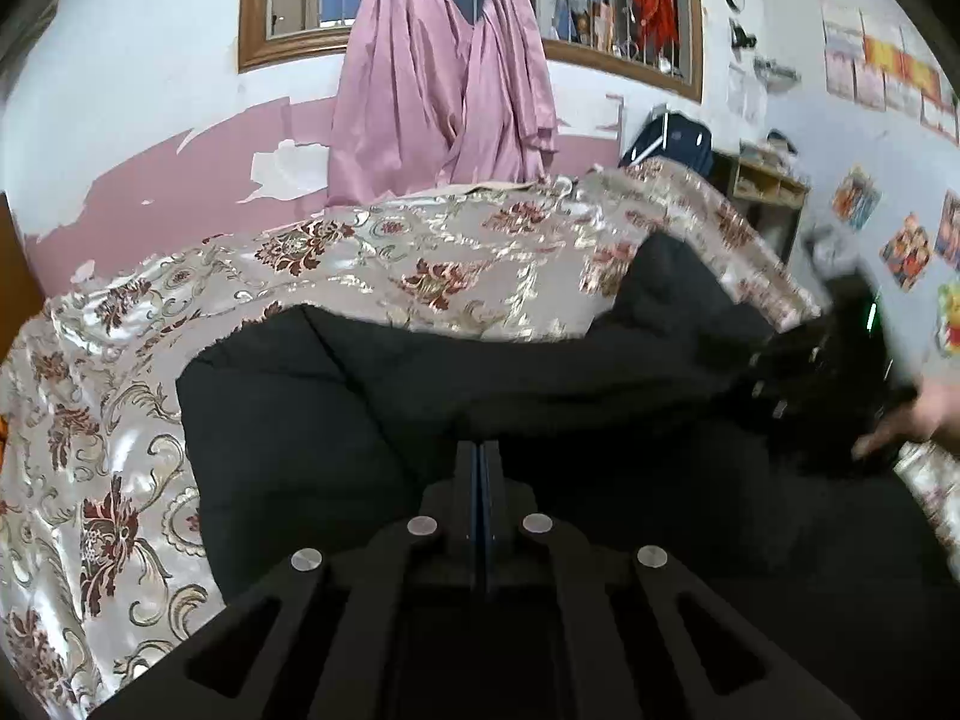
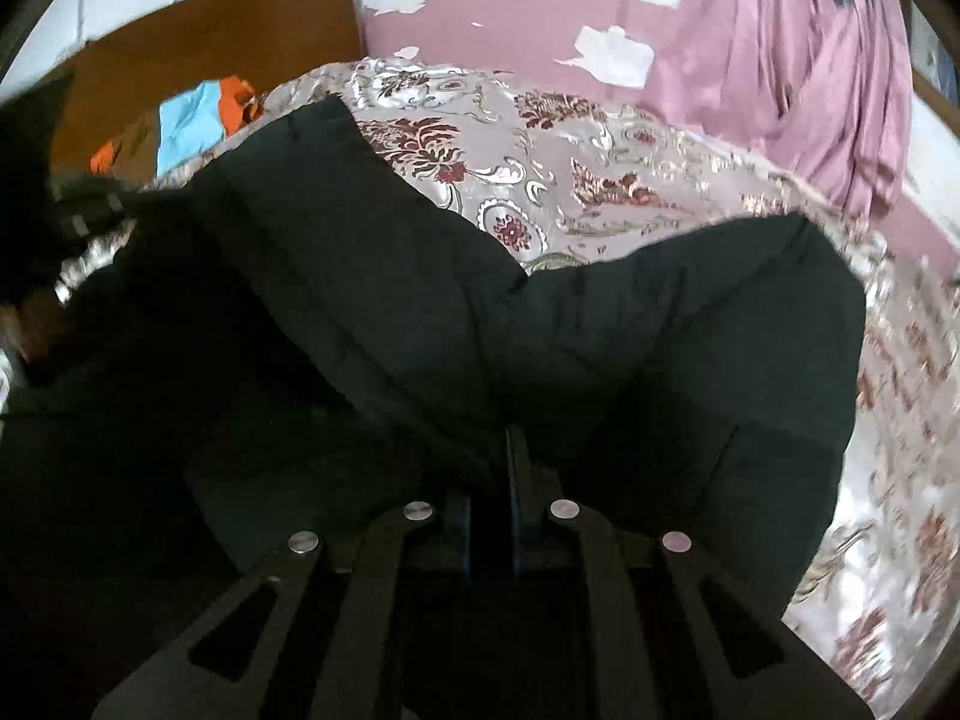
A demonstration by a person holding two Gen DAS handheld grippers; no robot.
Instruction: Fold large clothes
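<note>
Now both claws are in the cloth: the left claw point(image 1: 480, 456) has its jaws pressed flat together at the near edge of the black padded garment point(image 1: 372, 414), and the right claw point(image 2: 510, 450) is clenched on a bunched fold of that same garment, which lies spread over the floral bedspread point(image 1: 420, 264) on the bed. Whether the left one pinches any fabric I cannot tell; its tips sit dark against dark cloth. The right claw shows at the right of the left view, blurred, a hand point(image 1: 924, 414) behind it. To fold well from here, lift both corners level, keep the edge taut between them, and lay it squarely toward the far hem by the pink curtain point(image 1: 444, 78).
</note>
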